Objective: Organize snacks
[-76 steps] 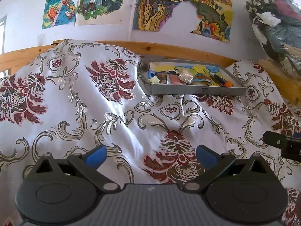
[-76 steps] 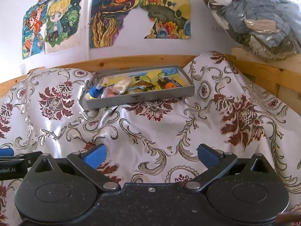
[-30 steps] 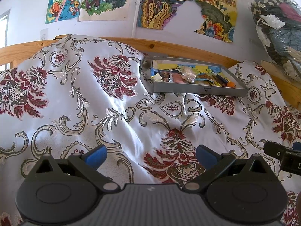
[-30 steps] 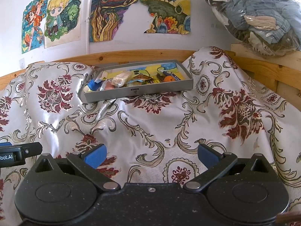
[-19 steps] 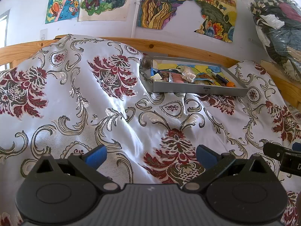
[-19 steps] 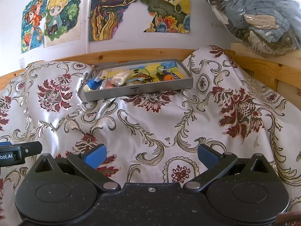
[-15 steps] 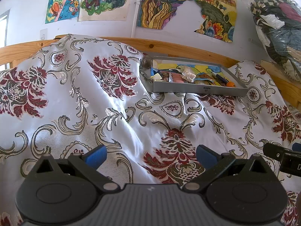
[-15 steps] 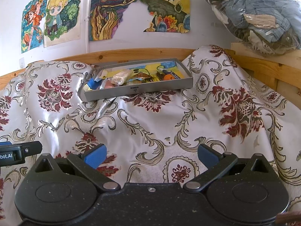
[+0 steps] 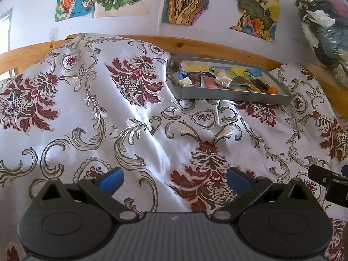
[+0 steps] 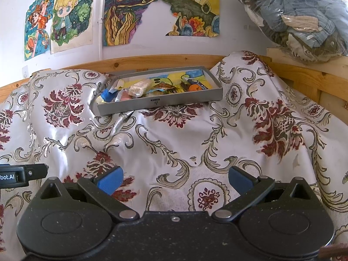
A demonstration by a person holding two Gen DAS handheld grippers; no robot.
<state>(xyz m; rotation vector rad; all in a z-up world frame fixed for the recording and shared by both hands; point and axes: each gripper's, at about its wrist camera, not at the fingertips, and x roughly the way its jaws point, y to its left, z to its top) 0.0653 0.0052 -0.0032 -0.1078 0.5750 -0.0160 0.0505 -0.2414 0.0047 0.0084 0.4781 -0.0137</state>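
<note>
Nearest the cameras: both grippers, each held low over a patterned cloth.
Left gripper [image 9: 174, 177]: jaws spread wide, blue pads well apart, nothing between them; only cloth shows in the gap.
Right gripper [image 10: 175, 179]: jaws likewise released, blue pads well apart, empty.
Mutual position: each gripper's black body shows at the edge of the other's view, the right one at the right edge of the left wrist view, the left one at the left edge of the right wrist view. They sit side by side, apart.
Cloth [image 9: 139, 134]: shiny white fabric with dark red flowers and grey-gold scrolls, creased, draped over the whole surface and up over a wooden rail at the back. What lies under it cannot be told.
Tray [image 10: 159, 102]: shallow grey box, far side of the cloth, well ahead of both grippers and just before the rail; it rests on the cloth, slightly tilted. Seen also in the left wrist view [image 9: 236, 96], ahead and to the right.
Snacks [image 10: 152, 88]: a loose heap of wrapped items inside the tray, on a yellow and blue lining. A pale bar lies near the middle, blue wrappers at the left end, an orange piece toward the right. Individual kinds are too small to tell.
Rail [image 10: 152, 62]: light wood, running behind the tray.
Wall: white, with coloured drawings [image 10: 121, 13] pinned above the rail.
Far right: clear bag [image 10: 298, 15] of folded clothes, on a wooden ledge.
</note>
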